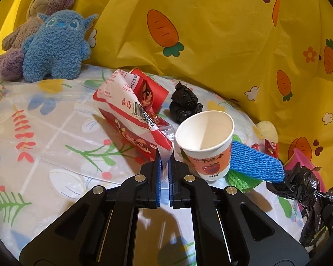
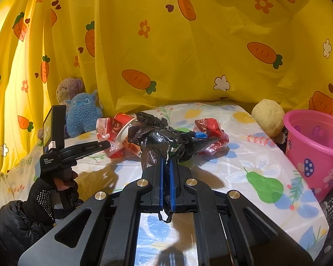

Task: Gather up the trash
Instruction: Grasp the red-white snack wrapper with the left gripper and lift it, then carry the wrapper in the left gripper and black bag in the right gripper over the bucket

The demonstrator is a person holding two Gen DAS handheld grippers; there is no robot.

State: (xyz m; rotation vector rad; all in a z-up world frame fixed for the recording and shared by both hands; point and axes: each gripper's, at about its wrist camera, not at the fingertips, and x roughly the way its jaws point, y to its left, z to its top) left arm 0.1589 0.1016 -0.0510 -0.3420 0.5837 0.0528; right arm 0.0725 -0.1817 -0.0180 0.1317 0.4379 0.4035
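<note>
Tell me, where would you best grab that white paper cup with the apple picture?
Pinch the rim of the white paper cup, one finger inside and one outside, coming from above. It stands upright and empty with its mouth open, and a red and white wrapper and blue foam net crowd its sides.

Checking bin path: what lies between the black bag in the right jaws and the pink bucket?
Only bare flowered tablecloth between black bag and pink bucket, per the right wrist view.

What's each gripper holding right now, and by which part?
Left gripper pinches the red-and-white wrapper by its clear plastic end. Right gripper is clamped on the crumpled black plastic bag, by its near edge.
</note>
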